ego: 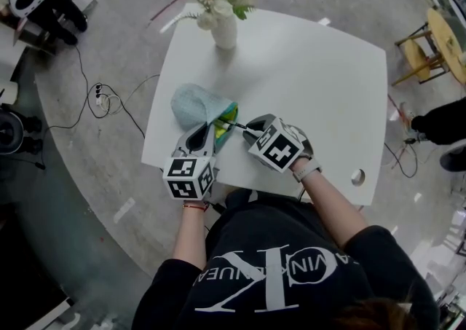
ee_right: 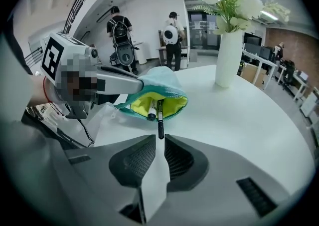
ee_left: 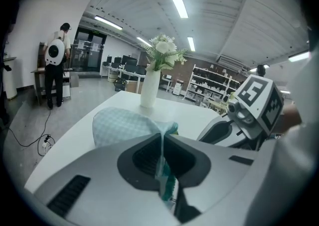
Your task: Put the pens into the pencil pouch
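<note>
As the left claw [ee_left: 162, 140] pinches the teal cloth pouch [ee_right: 160, 86] open, the right claw [ee_right: 159, 142] seems loose around the thin black pen [ee_right: 160, 120], which needs pushing in.

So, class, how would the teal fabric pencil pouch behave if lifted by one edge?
Probably floppy: the teal fabric pencil pouch folds where the left gripper pinches its edge. Likely light: that pinch props its mouth open. Unlikely to roll; it lies slumped on the white table.
</note>
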